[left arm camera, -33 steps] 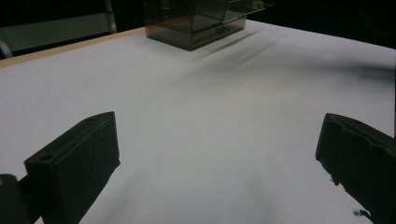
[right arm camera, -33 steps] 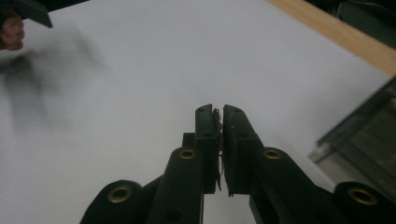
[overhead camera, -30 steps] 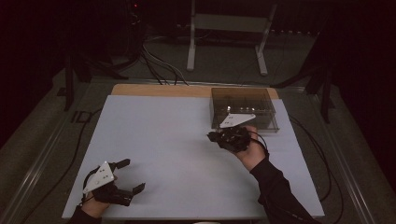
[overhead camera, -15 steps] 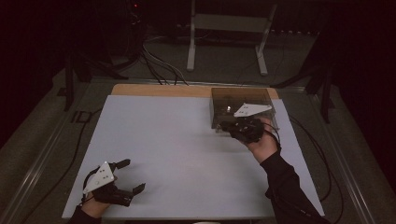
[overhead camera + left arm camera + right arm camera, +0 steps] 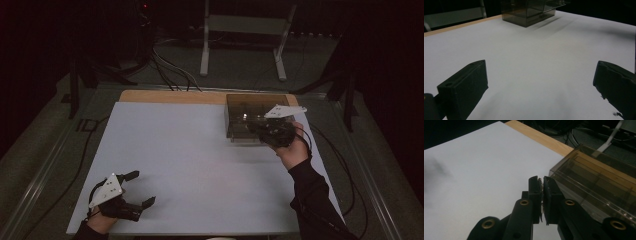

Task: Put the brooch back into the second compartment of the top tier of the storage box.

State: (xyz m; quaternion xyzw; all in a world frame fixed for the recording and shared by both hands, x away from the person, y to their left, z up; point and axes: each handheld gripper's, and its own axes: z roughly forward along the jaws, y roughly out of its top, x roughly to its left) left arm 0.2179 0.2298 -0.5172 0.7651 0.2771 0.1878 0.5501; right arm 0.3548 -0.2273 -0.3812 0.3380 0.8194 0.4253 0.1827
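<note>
Near the counter's point(image 5: 200, 150) far right corner, my right gripper point(image 5: 542, 182) hangs pinched tight, seemingly empty, beside the smoky clear box point(image 5: 250, 117); drifting closer could knock it. My left gripper point(image 5: 136, 189) rests wide open at the near left corner.

Box point(image 5: 250, 117) far right on table point(image 5: 190, 160).

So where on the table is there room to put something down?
The white sheet is bare between the left gripper at the near left and the smoky clear box at the far right. It is crowded only there, where the right gripper hangs by the box.
</note>
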